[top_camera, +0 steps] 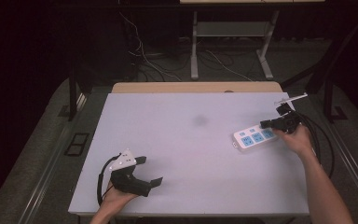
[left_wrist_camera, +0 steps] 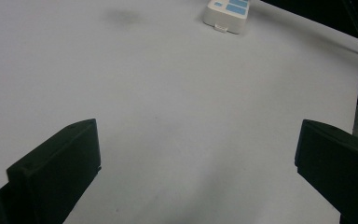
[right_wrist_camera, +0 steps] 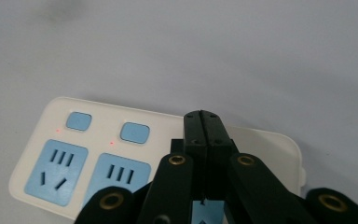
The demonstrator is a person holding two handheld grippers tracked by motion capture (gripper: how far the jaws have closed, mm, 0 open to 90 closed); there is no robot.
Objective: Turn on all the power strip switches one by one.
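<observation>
A white power strip with blue sockets lies at the right of the white table. In the right gripper view the strip shows two blue switches, each with a small red light beside it. My right gripper is shut, jaws pressed together with nothing between them; its tips hang over the strip's switch row, just right of the second switch. Whether they touch the strip I cannot tell. From above, the right gripper points left over the strip's far end. My left gripper rests near the front left, open and empty. Far ahead of the left gripper lies the strip's end.
A faint dark smudge marks the table's middle. A wooden edge runs along the back. Black cable trails from the right gripper off the table's right side. Loose wires and metal desk legs stand on the floor beyond.
</observation>
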